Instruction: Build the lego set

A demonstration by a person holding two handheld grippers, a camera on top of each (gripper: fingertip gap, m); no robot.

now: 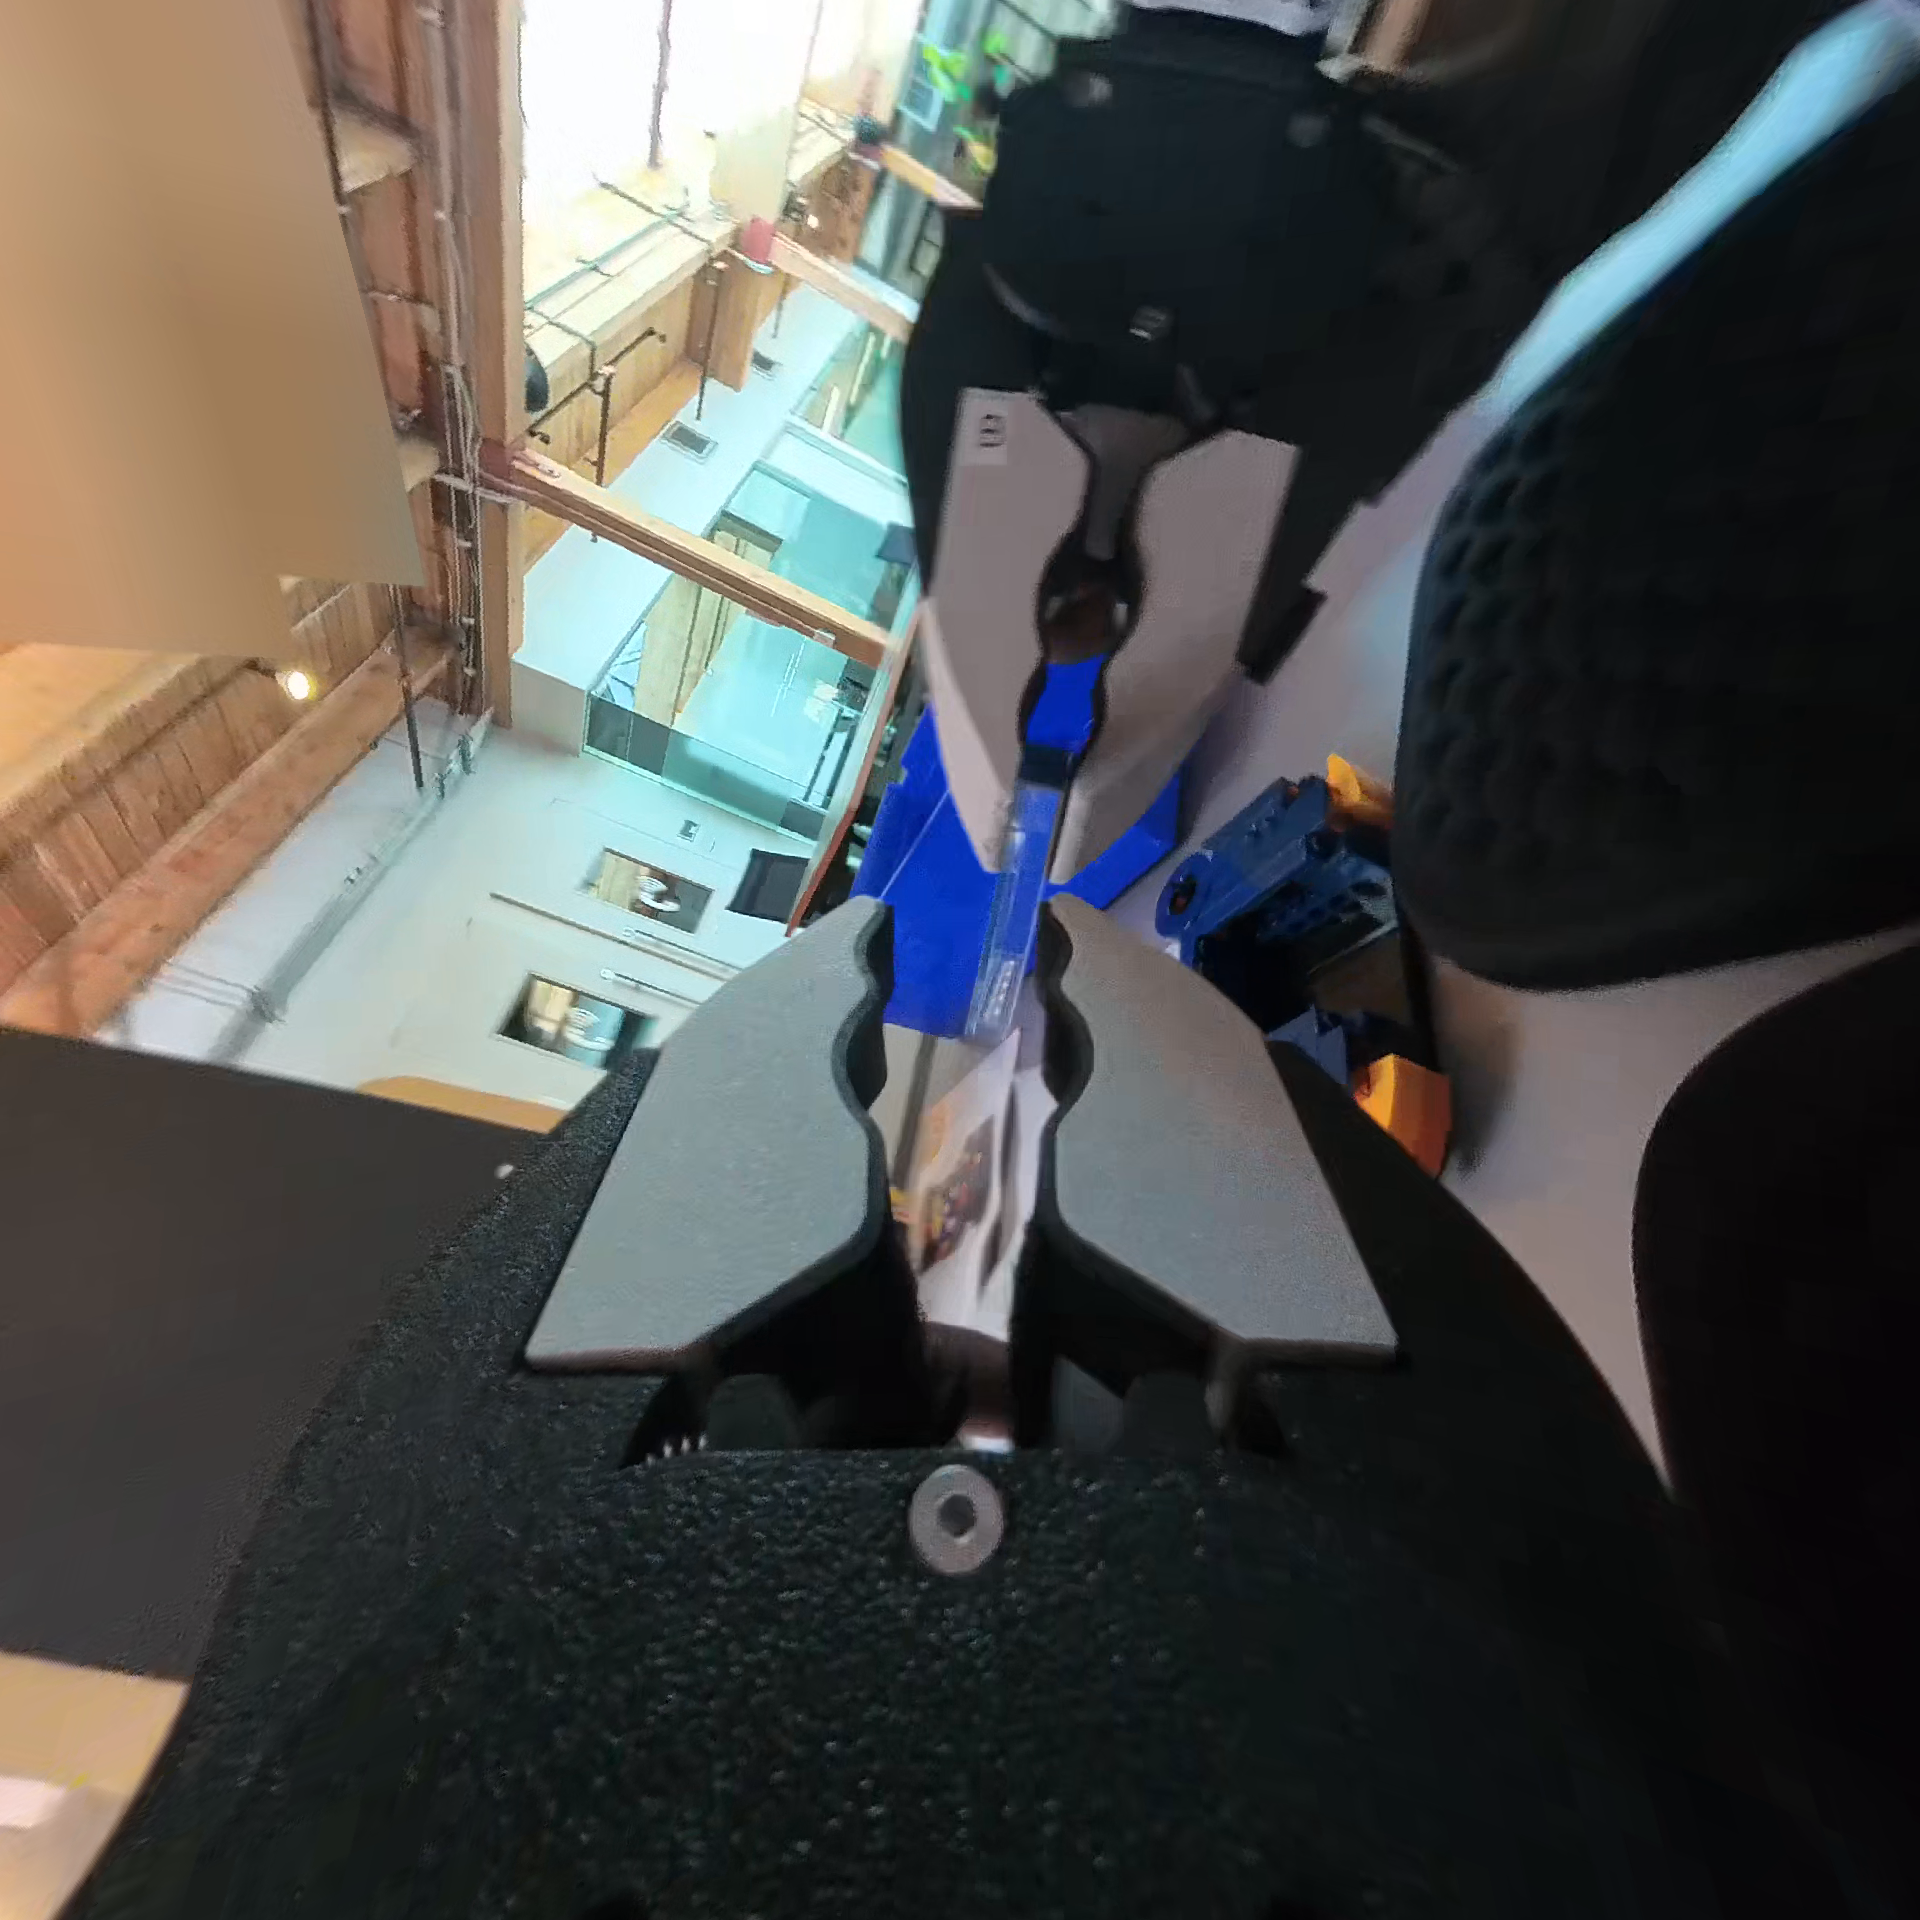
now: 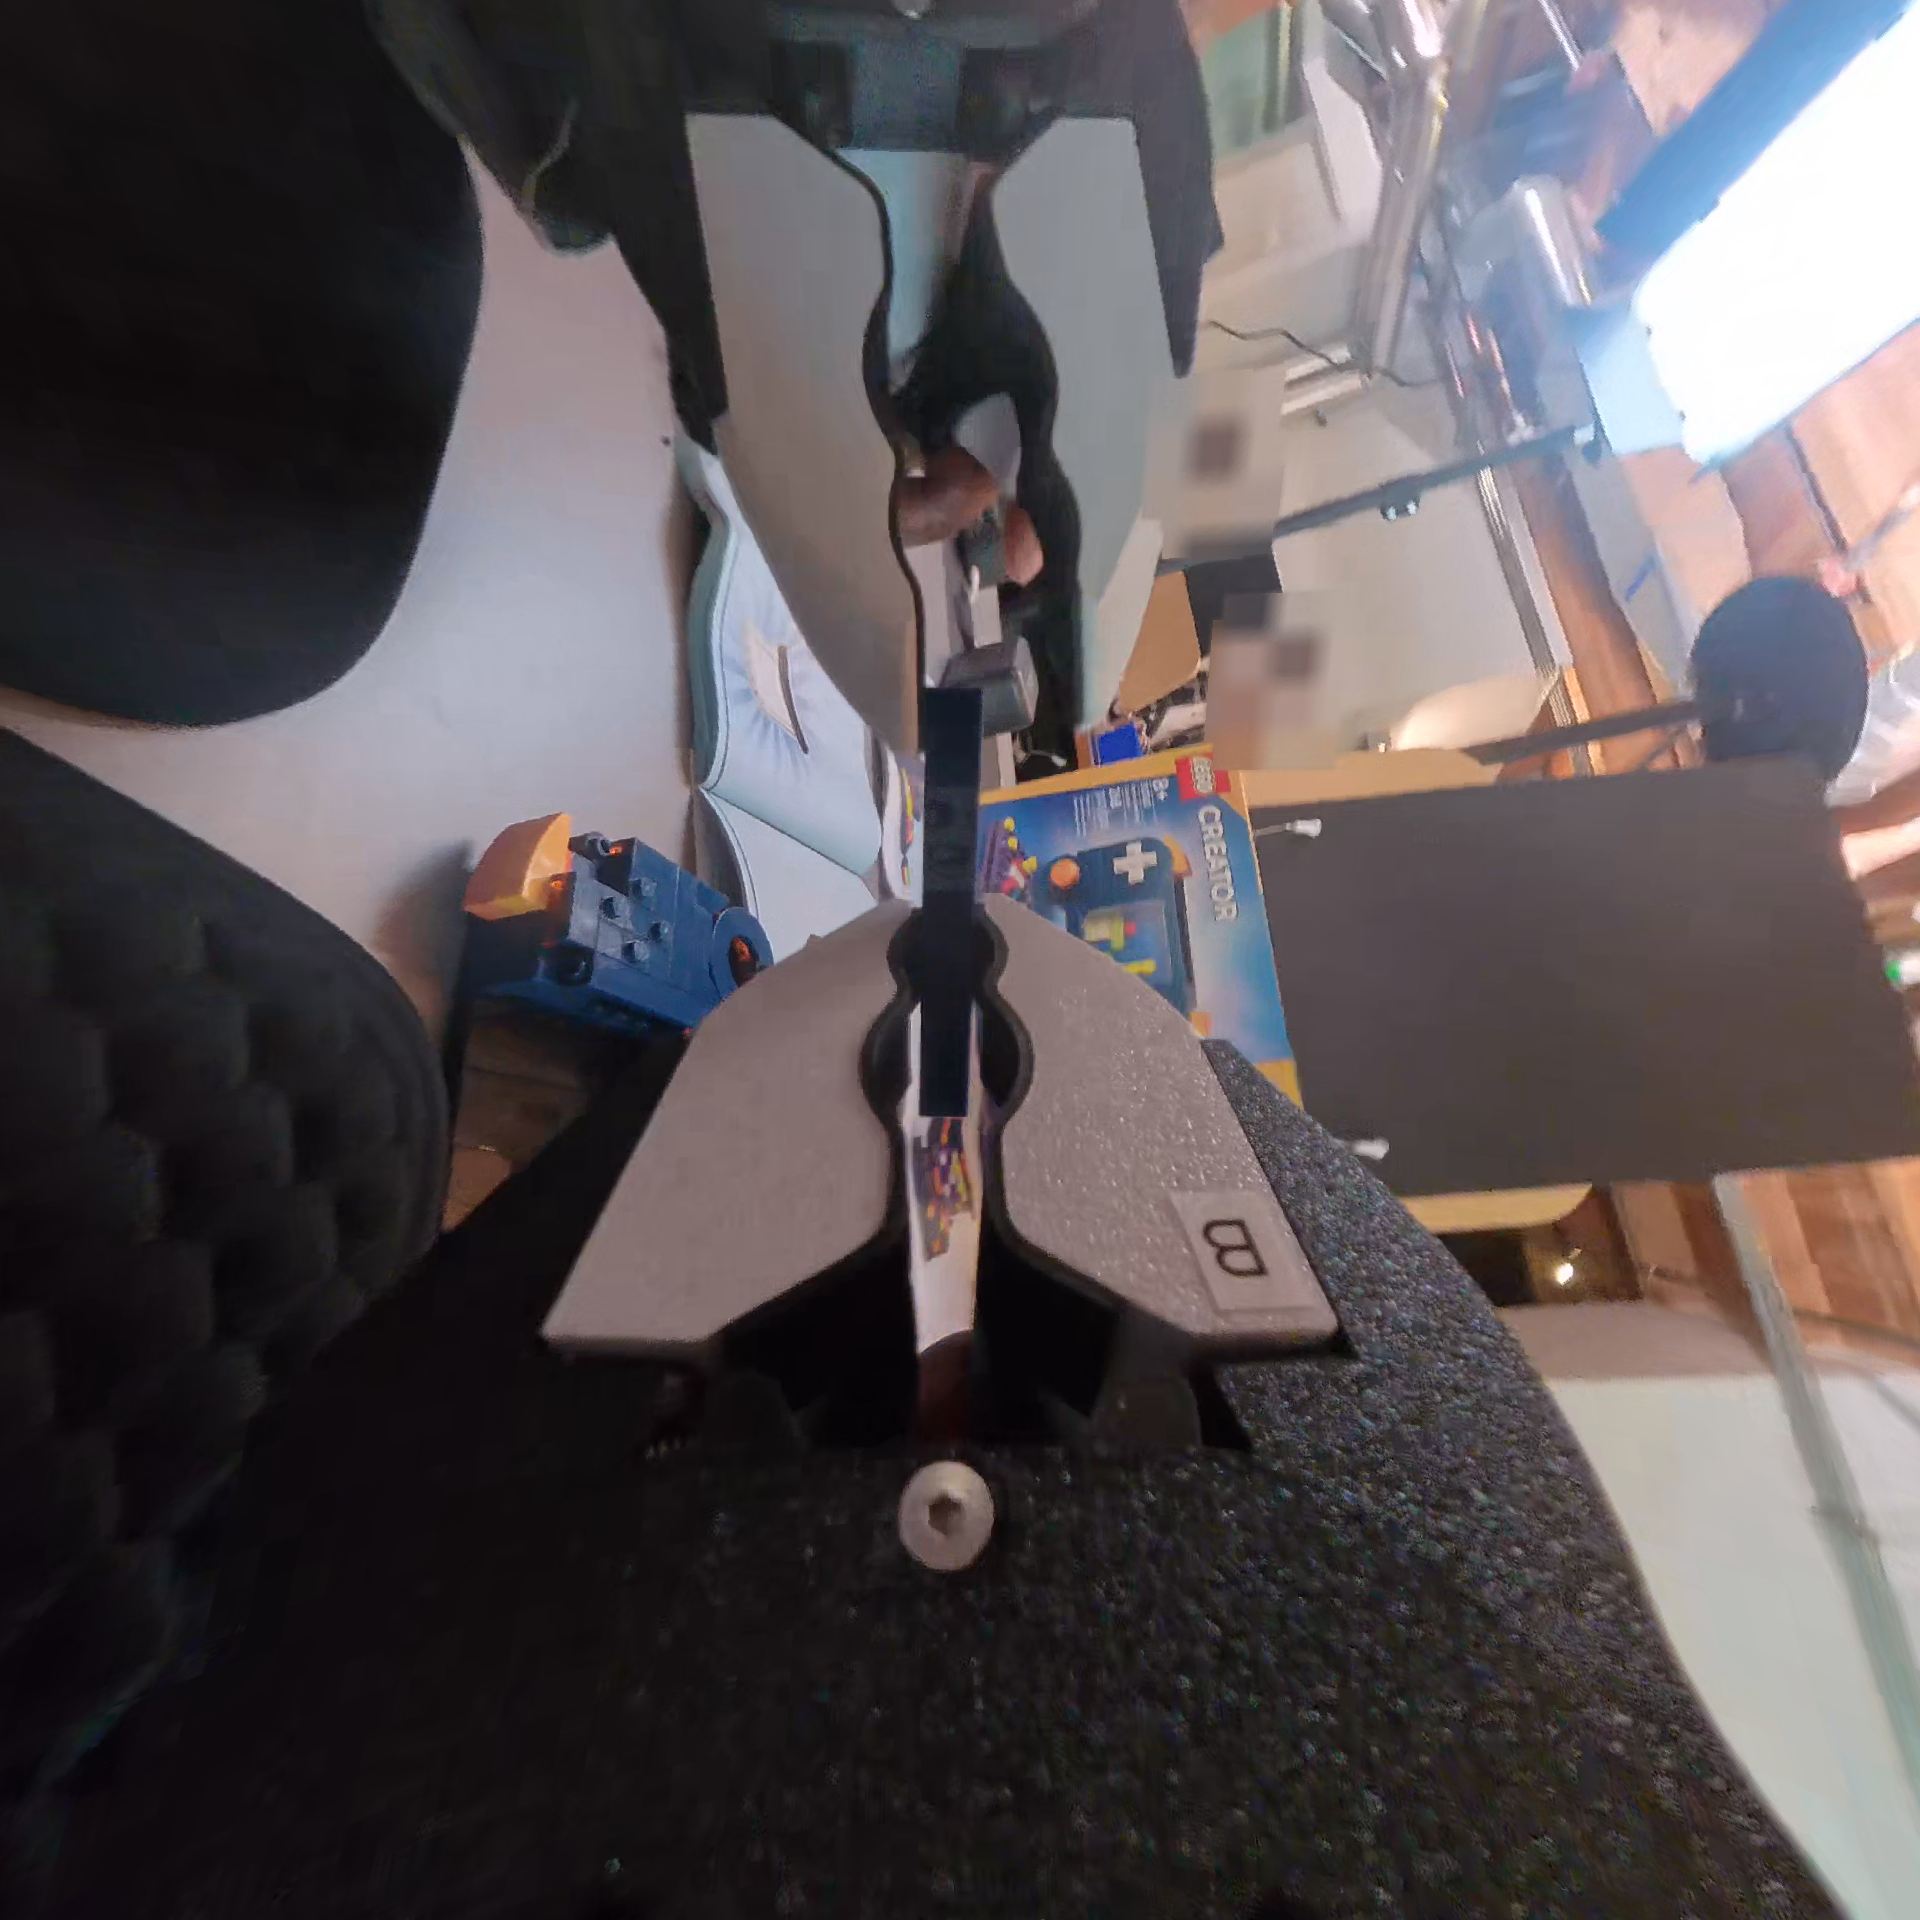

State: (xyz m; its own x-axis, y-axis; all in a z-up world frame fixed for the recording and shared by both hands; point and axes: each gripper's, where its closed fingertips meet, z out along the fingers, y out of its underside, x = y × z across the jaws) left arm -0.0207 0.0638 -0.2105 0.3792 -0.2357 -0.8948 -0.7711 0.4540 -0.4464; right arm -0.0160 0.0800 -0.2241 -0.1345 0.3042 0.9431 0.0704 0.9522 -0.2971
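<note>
R gripper is clamped on a thin dark flat strip, edge-on, sticking out past the tips. L gripper is spread, nothing in it, tips just beside the strip's free end. Blue/orange lego build sits on the table, off to the side, well apart from both. Risks: narrow pinch, so strip can pivot or slip during handoff; if L closes off-centre it knocks the strip askew. Motion blur, so contact is hard to judge.
</note>
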